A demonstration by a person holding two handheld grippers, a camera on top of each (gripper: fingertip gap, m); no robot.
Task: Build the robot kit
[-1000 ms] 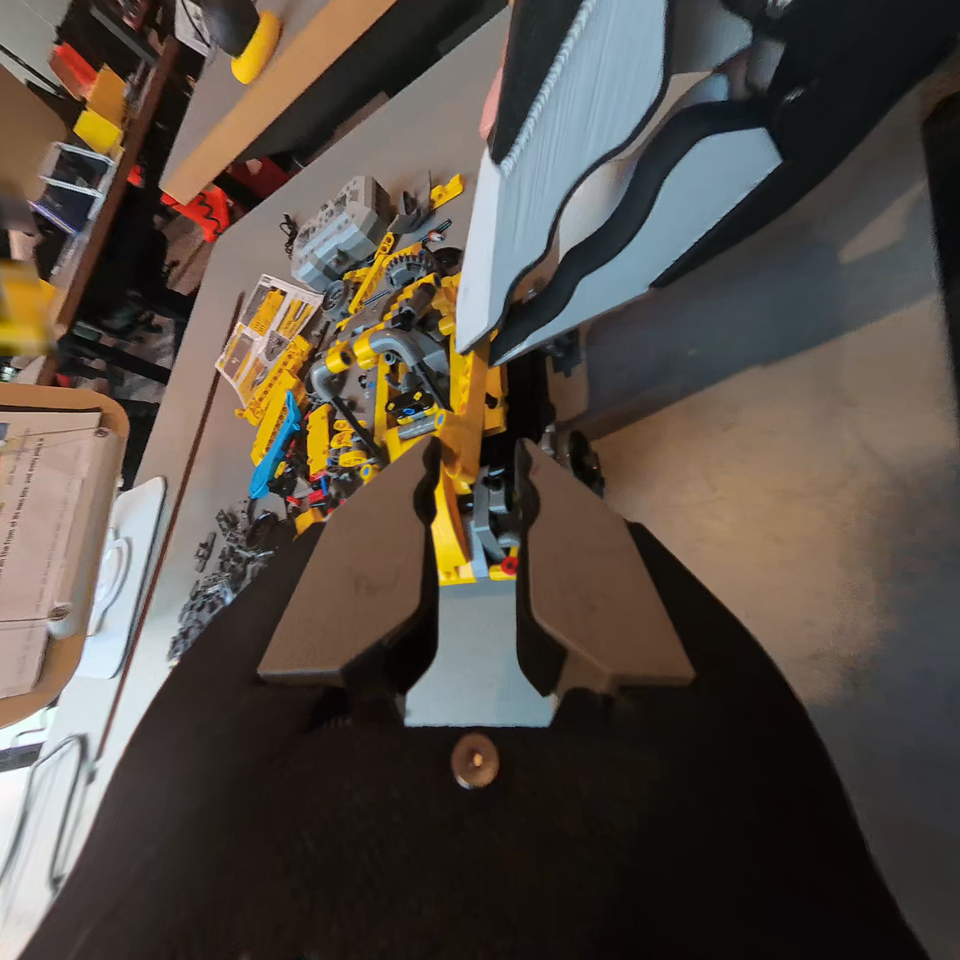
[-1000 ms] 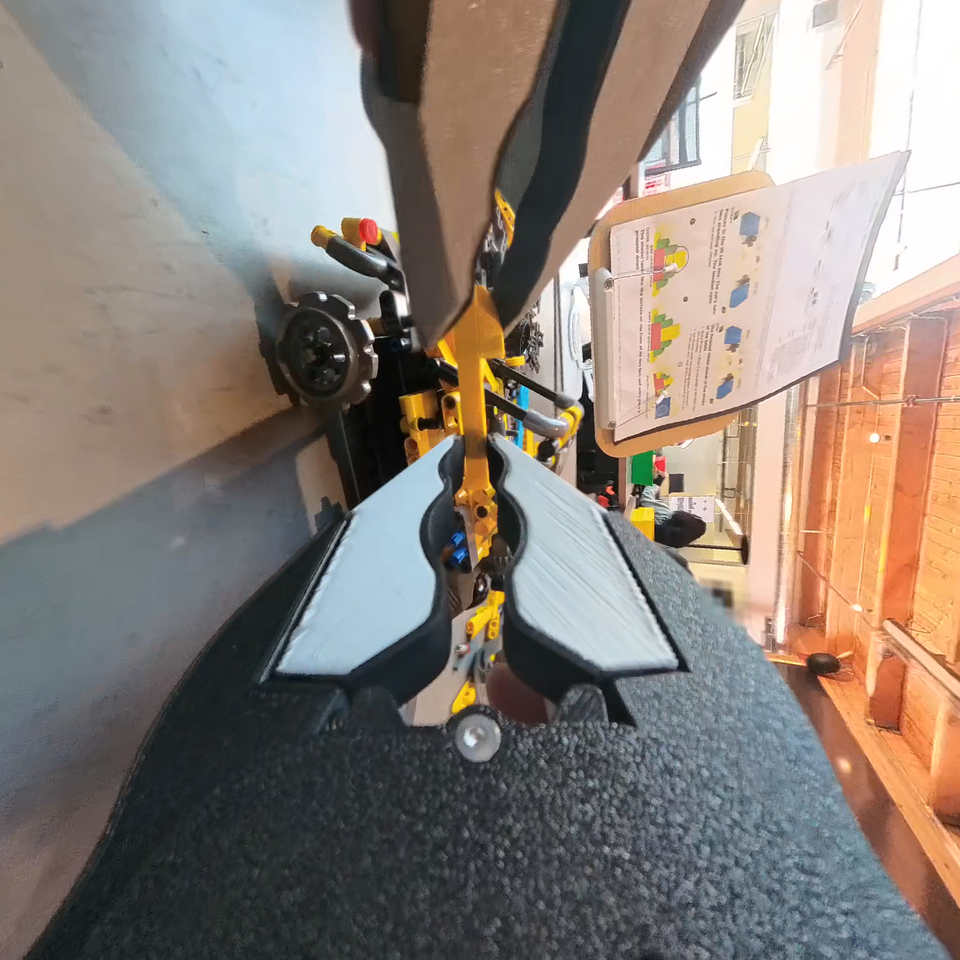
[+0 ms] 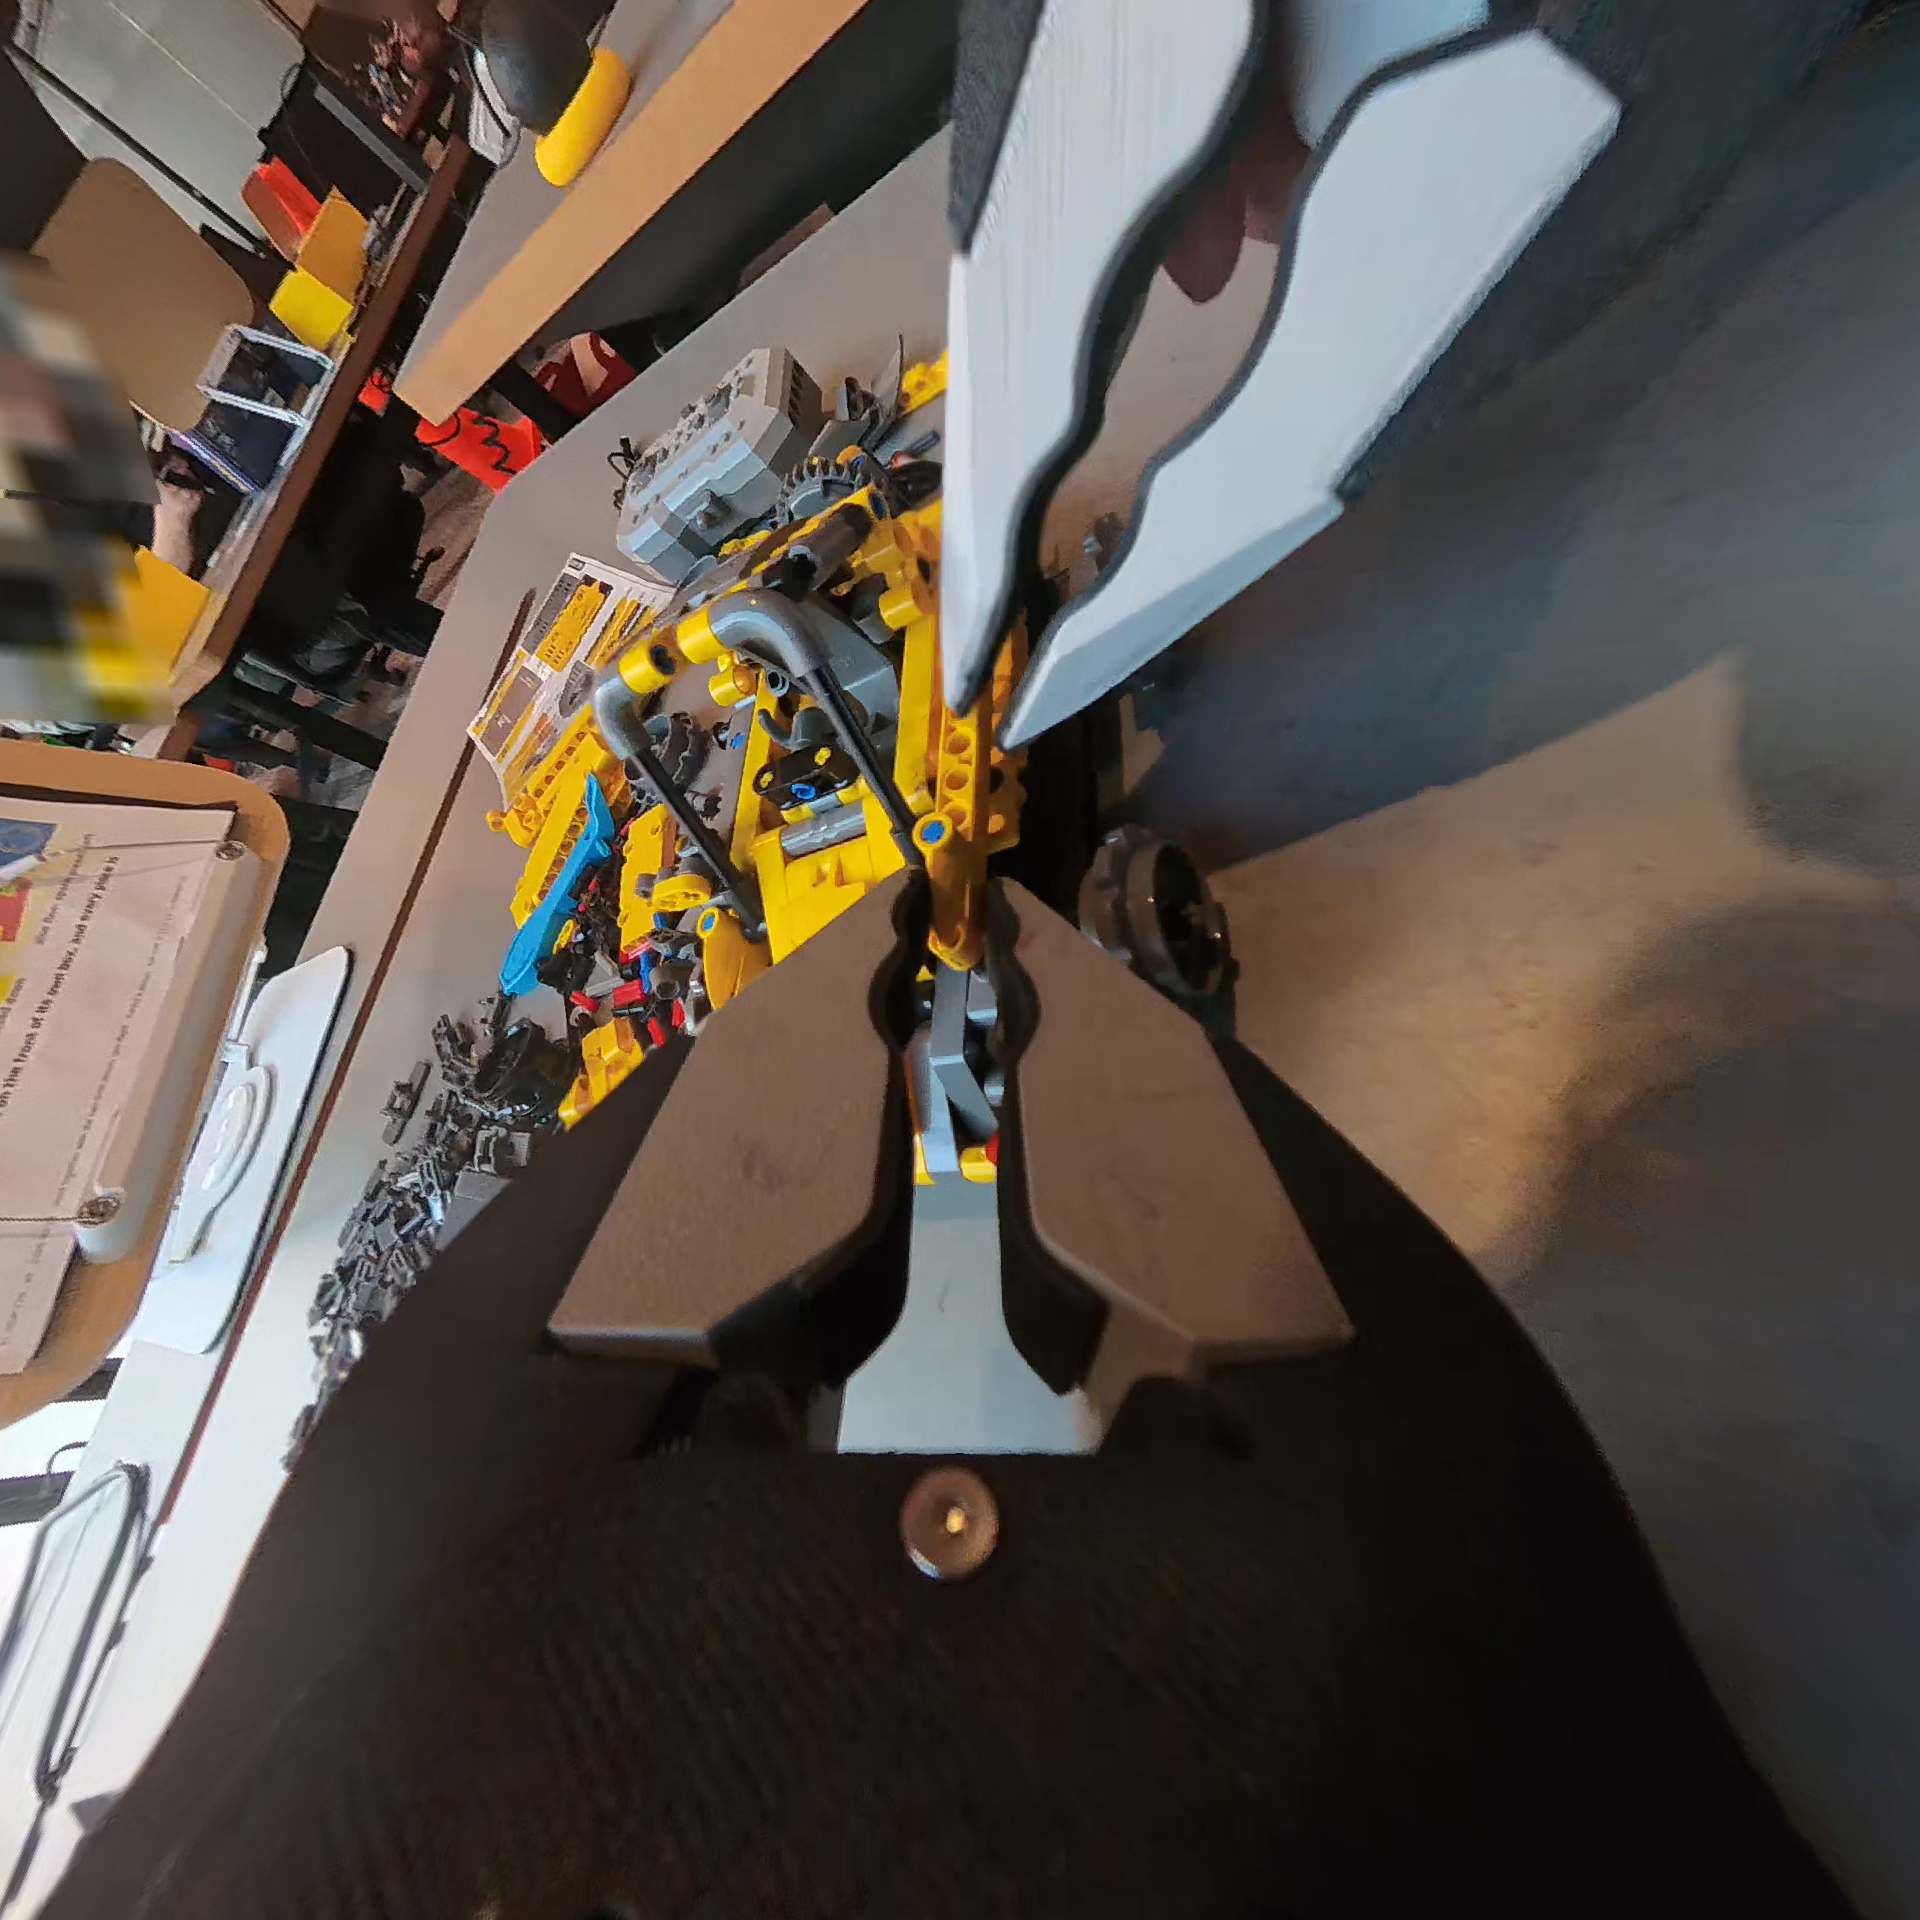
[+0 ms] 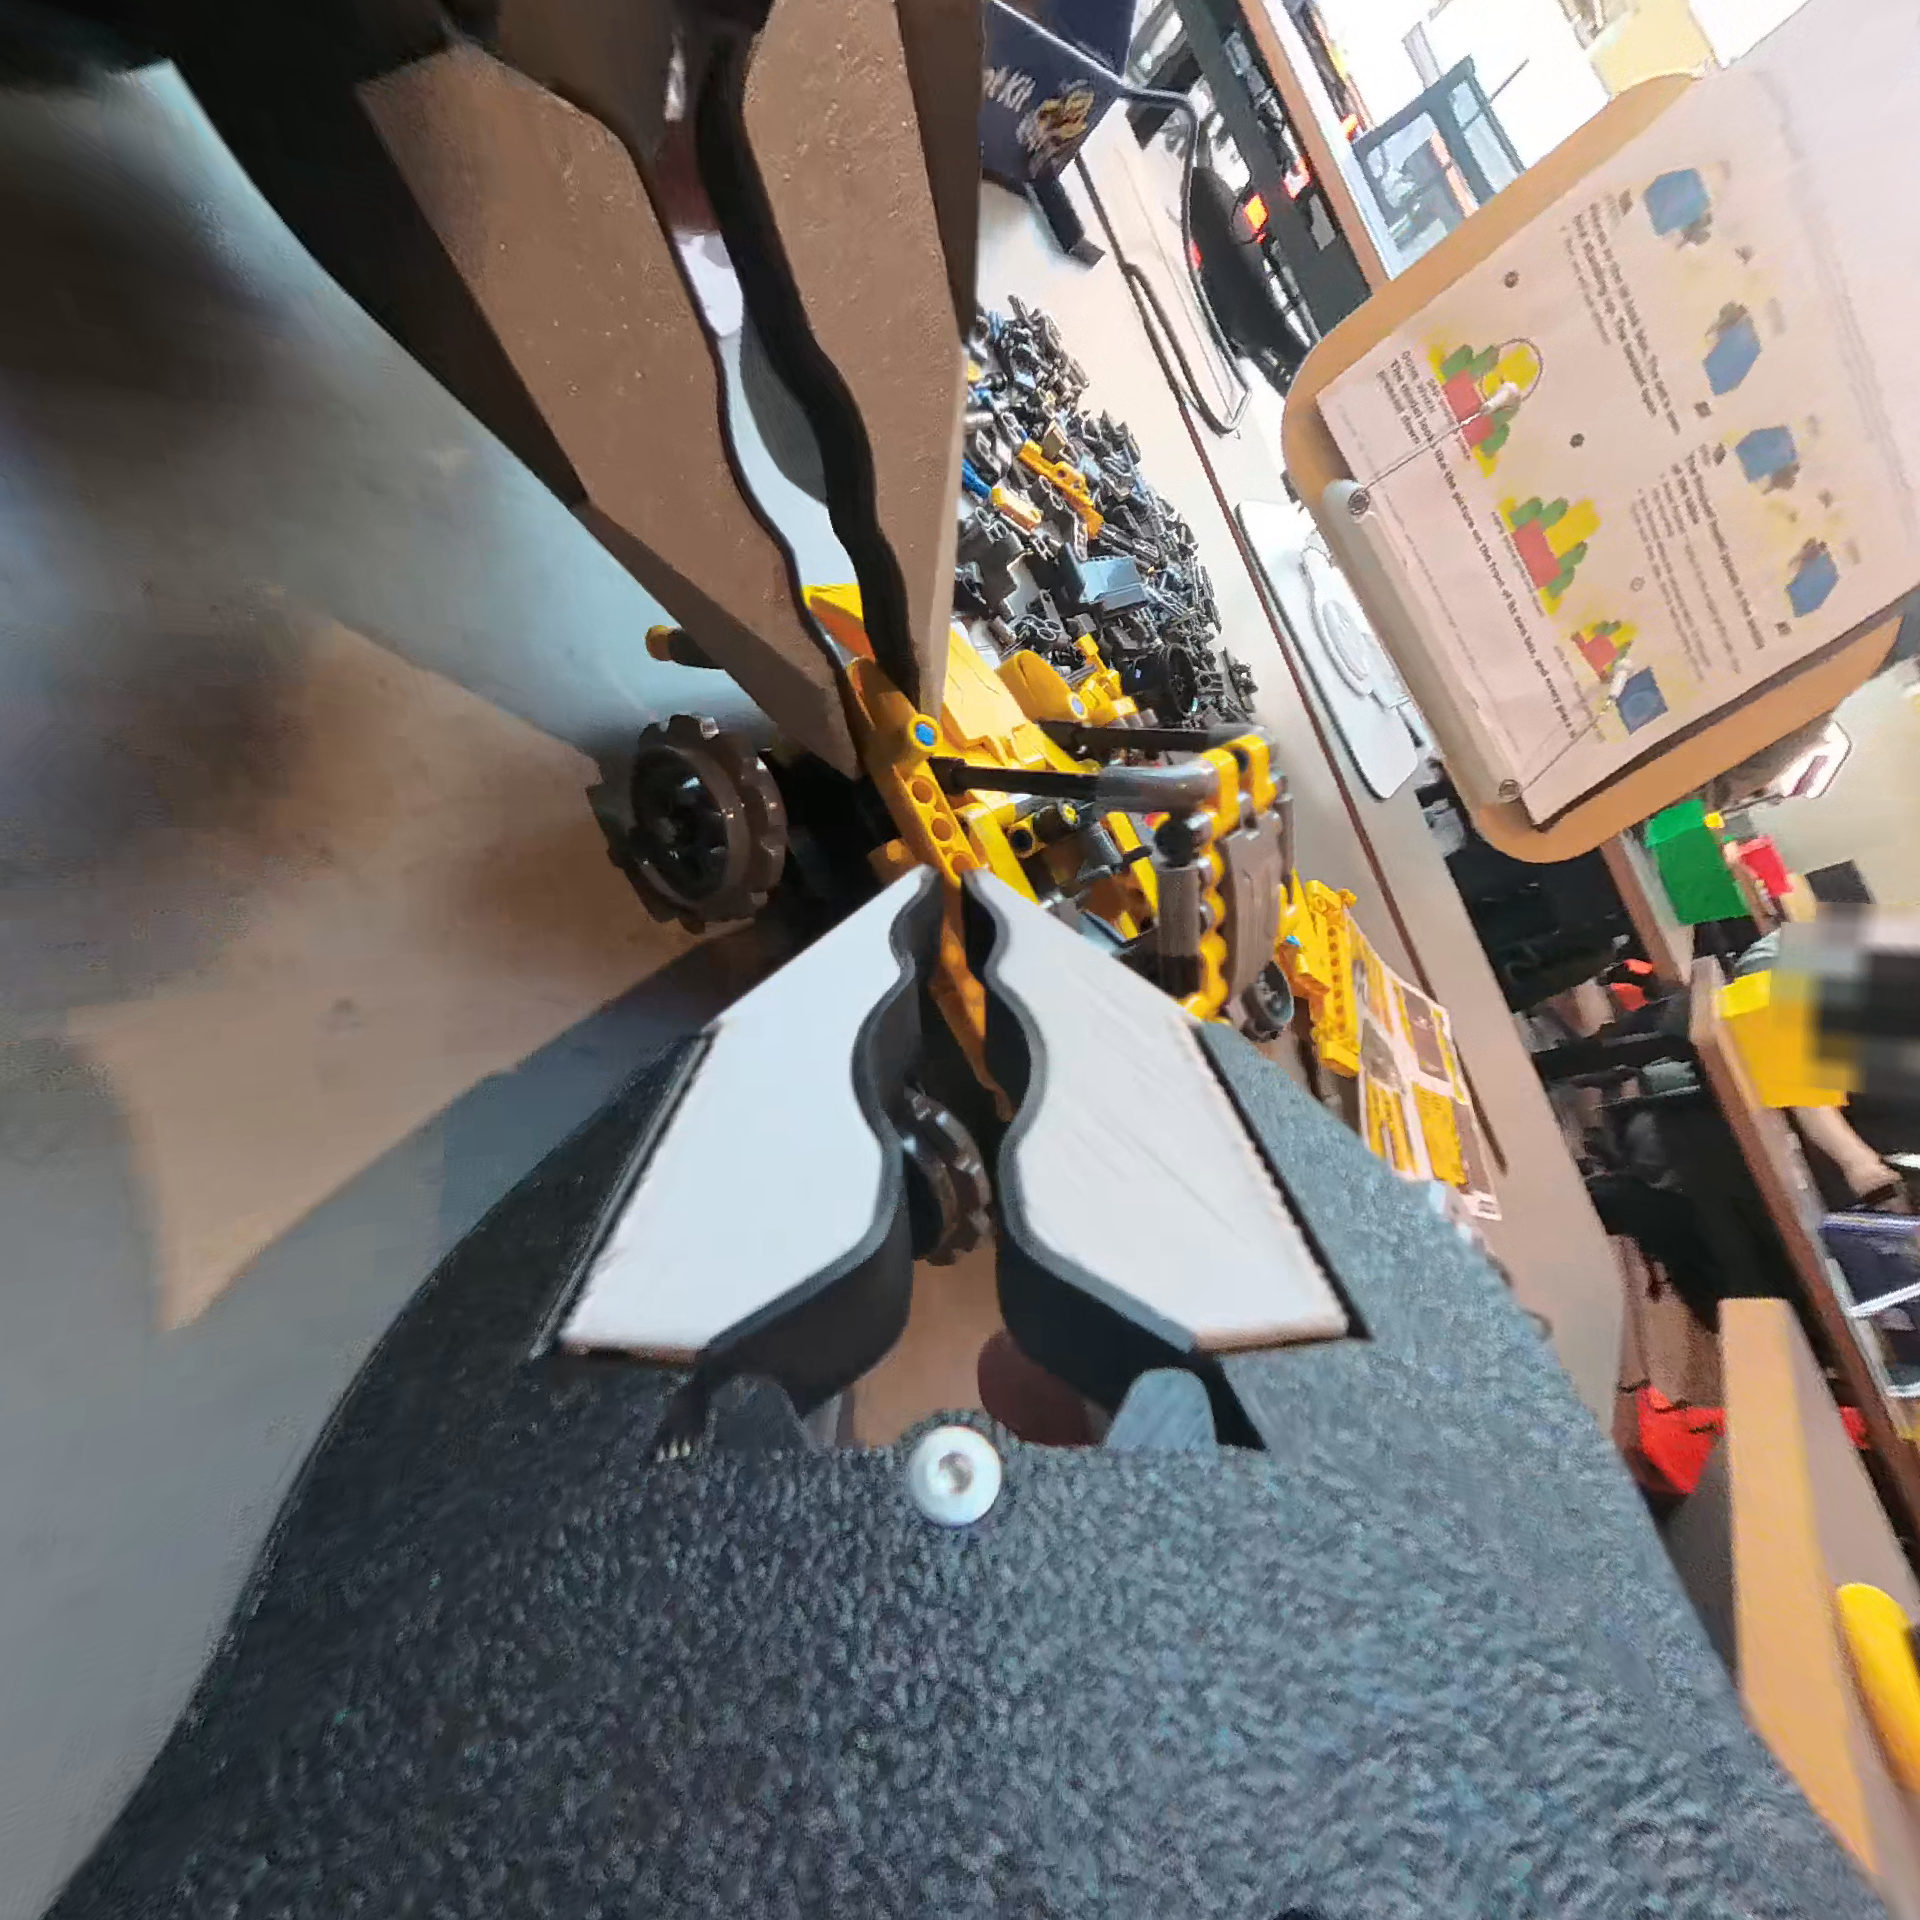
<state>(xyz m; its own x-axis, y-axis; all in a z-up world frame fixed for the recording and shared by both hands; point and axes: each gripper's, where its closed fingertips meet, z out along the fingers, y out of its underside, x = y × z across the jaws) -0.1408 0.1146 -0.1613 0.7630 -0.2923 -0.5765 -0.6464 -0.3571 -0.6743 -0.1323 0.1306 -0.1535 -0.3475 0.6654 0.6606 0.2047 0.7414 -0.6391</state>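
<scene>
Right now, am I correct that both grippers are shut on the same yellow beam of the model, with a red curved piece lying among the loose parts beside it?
Not quite: the curved piece among the loose parts is blue, as the left wrist view shows. The rest holds: the left gripper and the right gripper are both shut on the same yellow beam of the model.

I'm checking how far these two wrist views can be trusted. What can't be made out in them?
- Left wrist view: the lower part of the yellow beam is hidden between the left gripper fingers.
- Right wrist view: the beam's near end is hidden by the right gripper; a dark gear shows only partly between its fingers.
- Both views: the loose small dark parts are too small to identify.
- Right wrist view: the mosaic patch at the right edge hides what lies behind it.
</scene>
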